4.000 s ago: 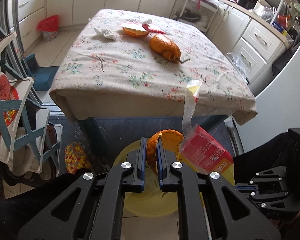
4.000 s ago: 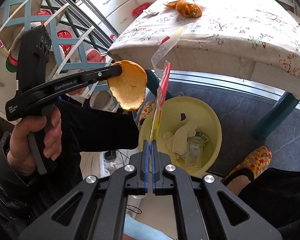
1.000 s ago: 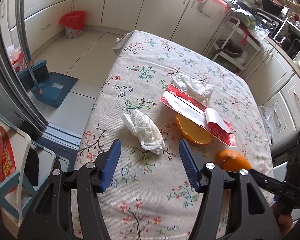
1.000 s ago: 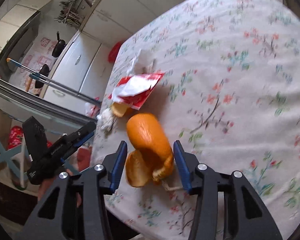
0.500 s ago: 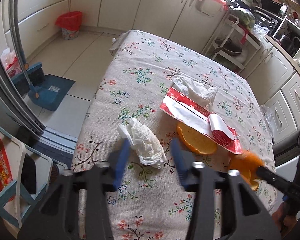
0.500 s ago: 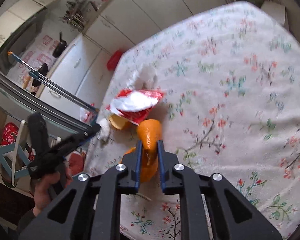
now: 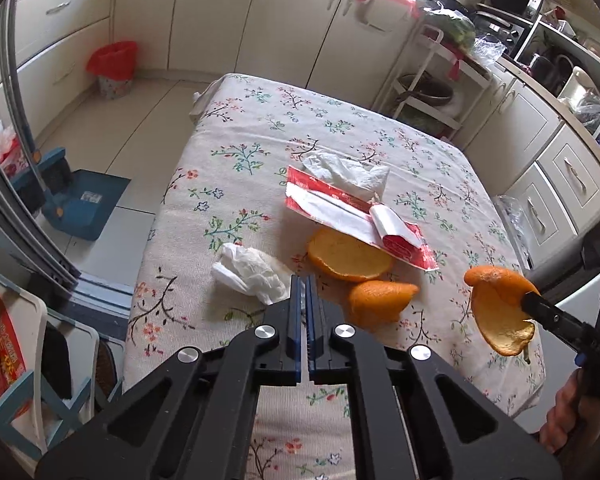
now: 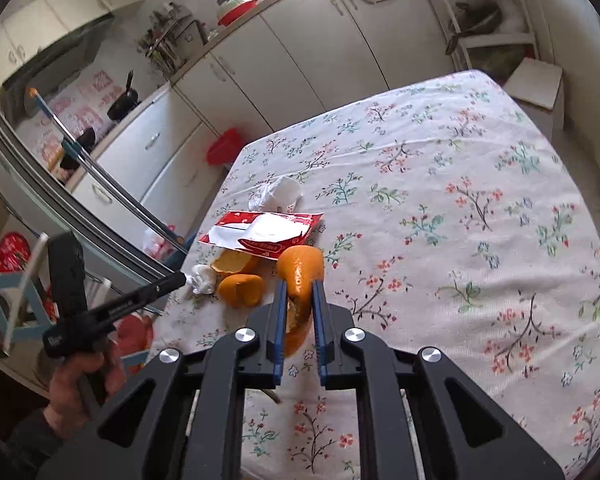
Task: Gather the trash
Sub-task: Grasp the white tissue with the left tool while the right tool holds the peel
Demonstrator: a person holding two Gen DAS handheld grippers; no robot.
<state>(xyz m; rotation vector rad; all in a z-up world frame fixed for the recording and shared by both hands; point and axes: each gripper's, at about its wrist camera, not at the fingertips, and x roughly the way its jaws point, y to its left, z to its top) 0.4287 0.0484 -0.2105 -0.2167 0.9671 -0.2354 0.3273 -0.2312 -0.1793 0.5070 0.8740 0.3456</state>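
My right gripper (image 8: 299, 286) is shut on a large orange peel (image 8: 300, 270) and holds it above the table; the peel also shows in the left wrist view (image 7: 498, 308). My left gripper (image 7: 303, 280) is shut at the edge of a crumpled white tissue (image 7: 252, 270); whether it pinches the tissue I cannot tell. On the floral tablecloth (image 7: 240, 152) lie two more orange peels (image 7: 348, 256) (image 7: 380, 300), a red and white wrapper (image 7: 352, 216) and a second crumpled tissue (image 7: 348, 172).
A red-lined waste bin (image 7: 114, 68) stands on the floor by the cabinets. A blue dustpan (image 7: 80, 204) lies left of the table. A white trolley (image 7: 432, 92) stands behind the table. Chairs (image 7: 16, 360) stand at the near left.
My right gripper closed on the large orange peel and lifted it off the table; a smaller peel stayed behind. My left gripper closed beside the near tissue.
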